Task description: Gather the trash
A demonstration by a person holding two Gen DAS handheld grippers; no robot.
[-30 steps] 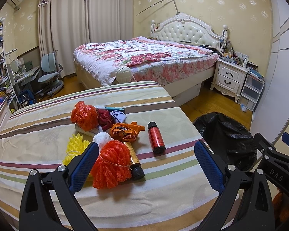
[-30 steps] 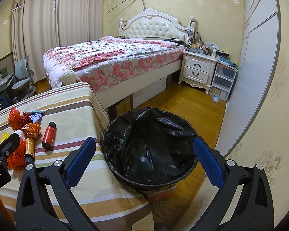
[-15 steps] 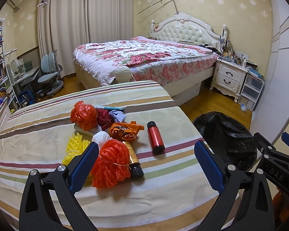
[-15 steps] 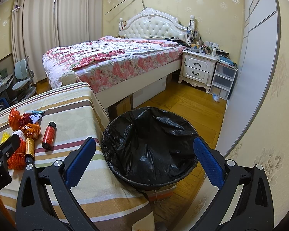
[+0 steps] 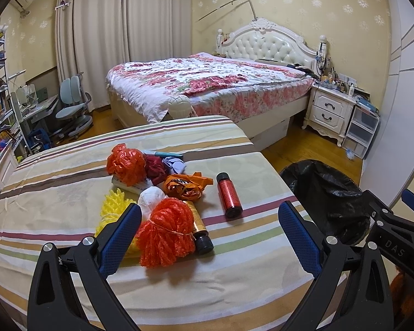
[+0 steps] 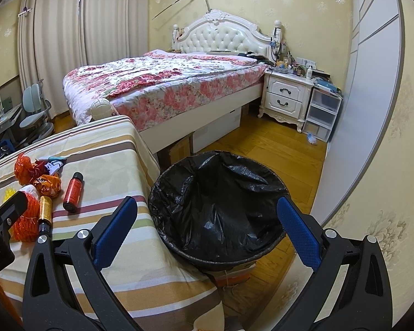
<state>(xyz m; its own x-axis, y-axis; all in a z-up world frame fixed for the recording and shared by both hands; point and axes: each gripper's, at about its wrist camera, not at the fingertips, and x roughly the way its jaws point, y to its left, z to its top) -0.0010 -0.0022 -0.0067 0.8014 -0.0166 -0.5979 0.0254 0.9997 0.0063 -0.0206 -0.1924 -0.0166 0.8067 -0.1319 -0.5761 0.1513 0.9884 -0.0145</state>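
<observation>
while both tools hang in the air with nothing between their fingers, the left hand-held gripper (image 5: 209,231) has its blue pads spread wide above the near end of the bench (image 5: 69,182), which wears a striped cloth. the trash lies in a loose heap on that cloth: an orange mesh bundle (image 5: 165,234) nearest the camera, a gold bottle (image 5: 197,227) lying just beside it with its black cap toward the camera, a yellow mesh piece (image 5: 113,207) to the left, a white wad (image 5: 150,198) behind, a crumpled orange wrapper (image 5: 186,184), another orange mesh ball (image 5: 125,164) farther back, dark red and pale lilac scraps next to it, and a teal pen (image 5: 162,153) at the far edge of the heap. a red bottle (image 5: 229,195) lies on its side a little to the right, apart from the rest.

the right hand-held gripper (image 6: 207,231) is likewise spread wide, empty, and hovers over the trash bin (image 6: 220,209), lined with a black bag, standing on the wooden floor just beside the bench's right edge. behind stands a bed (image 6: 162,82) with a floral cover.
</observation>
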